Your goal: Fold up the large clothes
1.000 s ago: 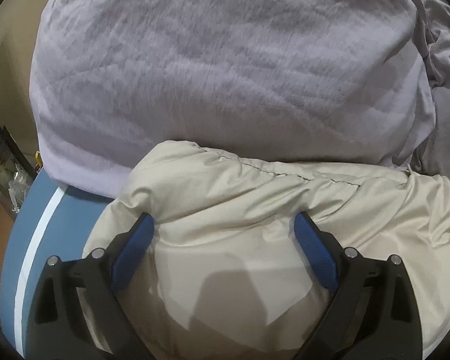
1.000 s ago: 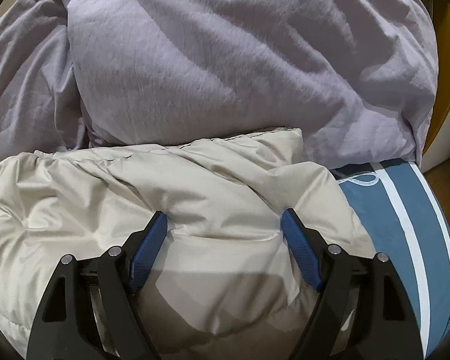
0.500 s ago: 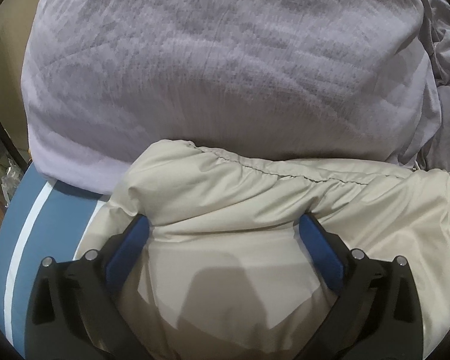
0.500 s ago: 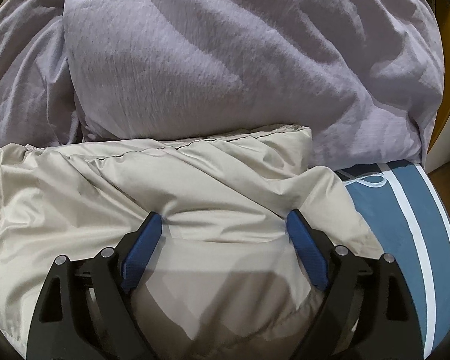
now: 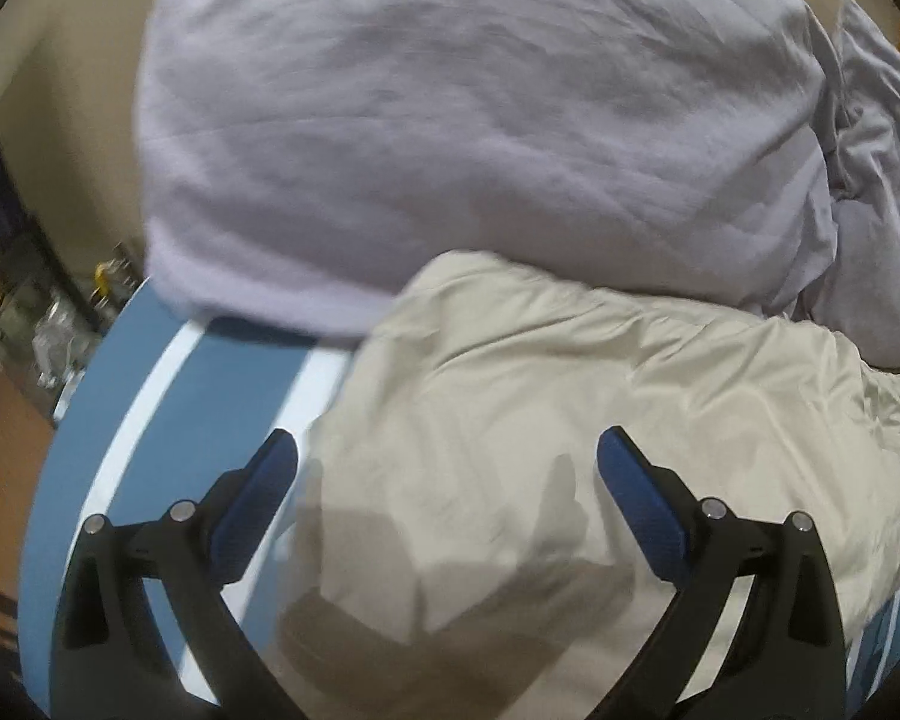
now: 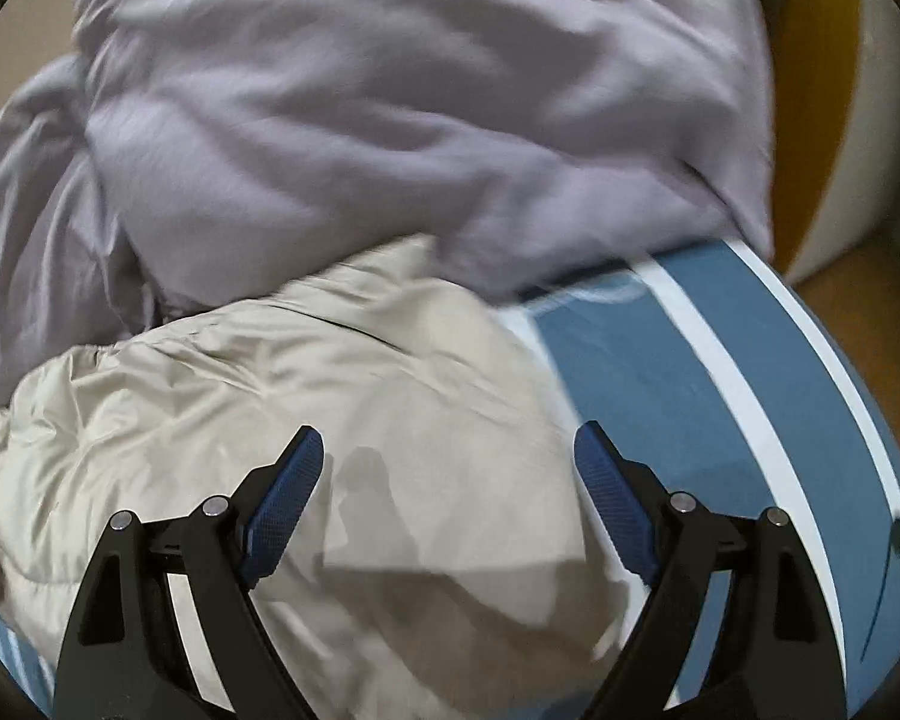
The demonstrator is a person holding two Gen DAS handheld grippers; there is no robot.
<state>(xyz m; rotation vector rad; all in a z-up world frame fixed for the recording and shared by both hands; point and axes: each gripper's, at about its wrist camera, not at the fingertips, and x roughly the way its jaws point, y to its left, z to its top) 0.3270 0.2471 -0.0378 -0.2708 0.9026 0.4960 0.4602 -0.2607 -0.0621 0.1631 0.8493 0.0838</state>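
Now both grippers stand clear of the puffy beige padded jacket, which lies bundled on the blue bed sheet with white stripes, its far edge tucked against the big lilac quilted duvet. A second ago my left gripper and right gripper each had their blue pads sunk into a ridge of the jacket; since then both have had their jaws opening, and they now hang spread wide with nothing pinched between them, the fabric lying loose below. I judge that fold as set down (the bundle looks compact, though the blur hides its seams) and the next hold as not yet chosen.

On my left, the jacket's edge sits just beside my left pad, with bare striped sheet beyond it out to the bed's rim. On my right, the sheet is open from the jacket's edge to the drop-off, near a brown floor. Forward there is no room: the duvet blocks it.
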